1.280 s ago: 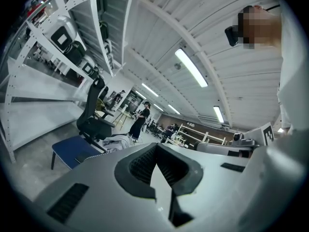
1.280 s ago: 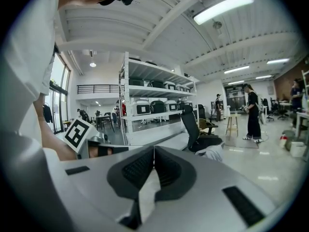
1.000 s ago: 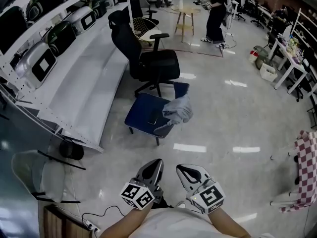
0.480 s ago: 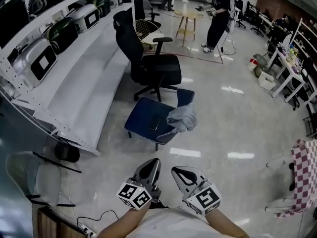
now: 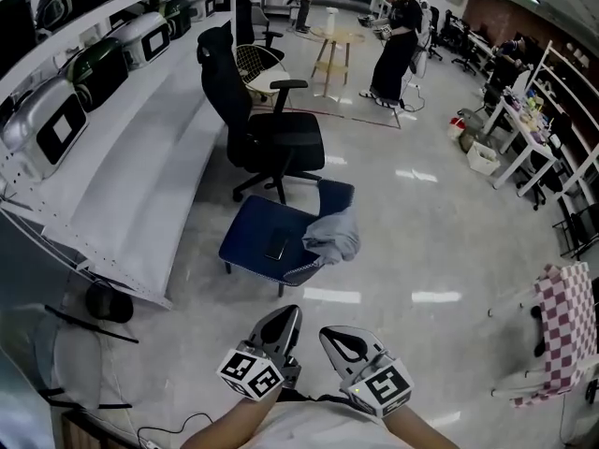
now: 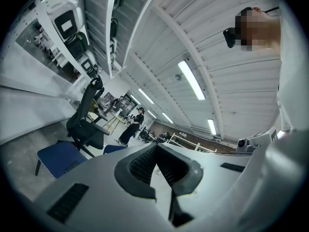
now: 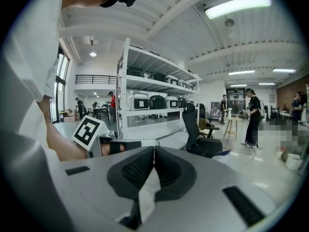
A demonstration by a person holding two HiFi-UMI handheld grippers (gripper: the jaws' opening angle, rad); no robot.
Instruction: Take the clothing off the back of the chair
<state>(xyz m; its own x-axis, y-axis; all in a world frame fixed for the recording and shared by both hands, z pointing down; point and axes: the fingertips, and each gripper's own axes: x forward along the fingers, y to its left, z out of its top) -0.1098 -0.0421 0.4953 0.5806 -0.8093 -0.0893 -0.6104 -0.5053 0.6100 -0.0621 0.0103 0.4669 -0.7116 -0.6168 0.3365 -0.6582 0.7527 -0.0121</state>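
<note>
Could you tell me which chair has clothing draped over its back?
The blue chair in the foreground: grey clothing hangs on its backrest. The black office chair behind it carries none.

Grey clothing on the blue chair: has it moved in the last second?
No. The grey clothing hangs at the same edge of the blue chair as before; only the head camera's view has shifted.

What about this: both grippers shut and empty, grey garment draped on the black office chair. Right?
Wrong chair. The head view shows the grey garment draped on the blue chair, in front of the black office chair. The left gripper and right gripper are shut and empty.
</note>
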